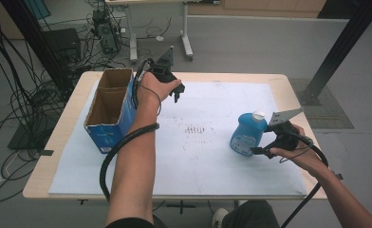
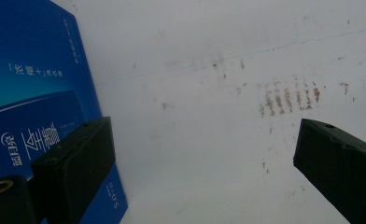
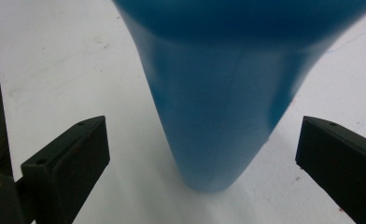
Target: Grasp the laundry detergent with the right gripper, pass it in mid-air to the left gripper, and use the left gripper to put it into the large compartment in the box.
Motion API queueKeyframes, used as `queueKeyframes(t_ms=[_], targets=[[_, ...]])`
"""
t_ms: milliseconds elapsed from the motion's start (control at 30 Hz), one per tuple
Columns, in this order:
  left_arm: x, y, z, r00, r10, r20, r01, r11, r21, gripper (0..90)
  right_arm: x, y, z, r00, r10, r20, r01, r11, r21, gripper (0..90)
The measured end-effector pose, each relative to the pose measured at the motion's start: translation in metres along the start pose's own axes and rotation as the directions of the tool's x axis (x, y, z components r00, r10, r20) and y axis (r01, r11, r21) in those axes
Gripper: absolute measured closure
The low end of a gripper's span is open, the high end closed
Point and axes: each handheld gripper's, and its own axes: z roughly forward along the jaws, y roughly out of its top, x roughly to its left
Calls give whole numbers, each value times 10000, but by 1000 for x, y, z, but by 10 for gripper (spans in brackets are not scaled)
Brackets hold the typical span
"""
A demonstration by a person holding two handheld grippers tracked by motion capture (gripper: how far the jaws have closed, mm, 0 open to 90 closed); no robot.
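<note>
A blue bottle [image 1: 247, 134] with a white cap stands upright on the right part of the white mat [image 1: 203, 156]. My right gripper [image 1: 261, 148] is open just to its right, low by its base. In the right gripper view the bottle [image 3: 228, 93] stands between the two spread jaws without touching them, with the gripper [image 3: 202, 135] open around it. A blue cardboard box [image 1: 109, 109] with its top open stands at the left. My left gripper [image 1: 178, 92] hovers open beside the box's far right corner. Its own view has the box wall [image 2: 31, 93] at the left and the gripper [image 2: 202, 140] empty over the stained mat.
The mat covers most of a wooden table [image 1: 56, 156]. Brown smudges [image 1: 196, 129] mark the mat's middle. Cables [image 1: 13, 109] crowd the floor at the left, a black post [image 1: 338, 47] rises at the back right, and another table's legs [image 1: 186, 42] stand behind.
</note>
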Motion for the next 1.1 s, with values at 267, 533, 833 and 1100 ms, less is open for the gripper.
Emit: queueKeyframes(t_ms=[267,533,833,1100], targets=[[0,0,1,10000,8,-10,-8,10000,25,59,2,-1,7,9999,34,117,-30,9995,-314,26],[-1,0,1,10000,28,-21,-27,10000,63,59,2,-2,10,9996,51,276,-33,9980,-637,24],[-1,1,2,10000,30,-21,-30,10000,63,59,3,-4,16,9993,121,350,-93,9967,-802,24],[-1,1,2,10000,15,38,-15,10000,31,58,5,-3,18,9991,167,391,-127,9949,-1003,23]])
